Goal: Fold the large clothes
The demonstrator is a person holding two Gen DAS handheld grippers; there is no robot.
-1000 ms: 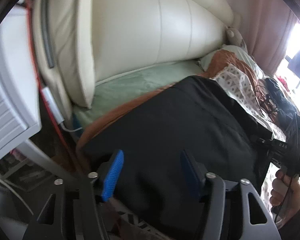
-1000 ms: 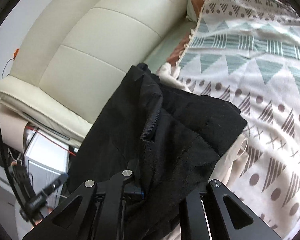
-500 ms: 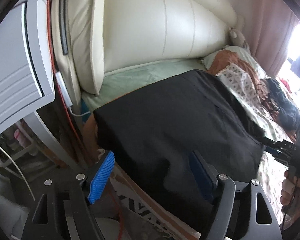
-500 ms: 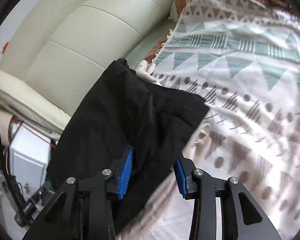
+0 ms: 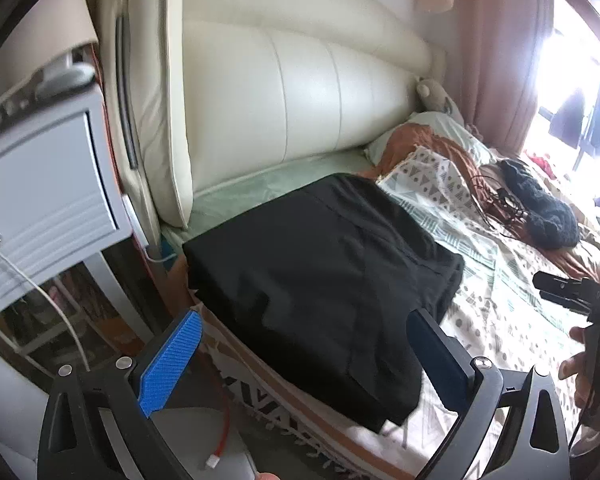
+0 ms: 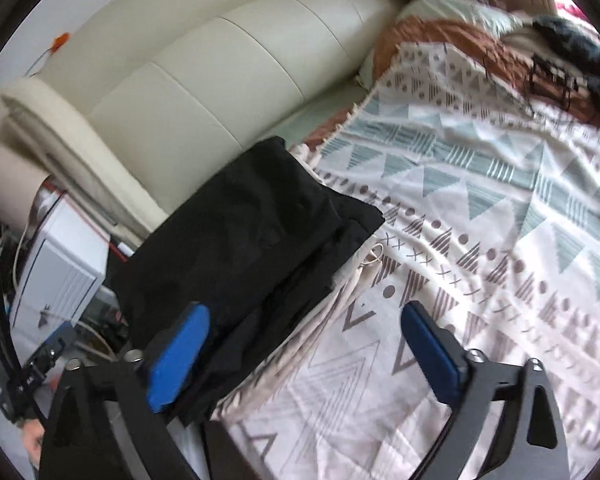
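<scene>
- One black garment (image 5: 320,272) lies folded on the patterned blanket (image 6: 480,208) at the bed's corner, beside one cream headboard (image 5: 300,92).
- Left gripper (image 5: 300,344) and right gripper (image 6: 304,340): both jaws just opened wide, nothing clamped.
- One grey nightstand (image 5: 40,184).

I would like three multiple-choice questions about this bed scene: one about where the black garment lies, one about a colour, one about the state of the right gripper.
1. The black garment lies
A. at the bed's corner nearest the headboard
B. on the floor
C. on the nightstand

2. The gripper pads are
A. red
B. blue
C. green

3. The right gripper is
A. shut on cloth
B. open, holding nothing
C. out of view

Answers: 1 A, it rests on the patterned blanket below the headboard; 2 B, both pads show blue; 3 B, its jaws have just been opening, nothing gripped.
</scene>
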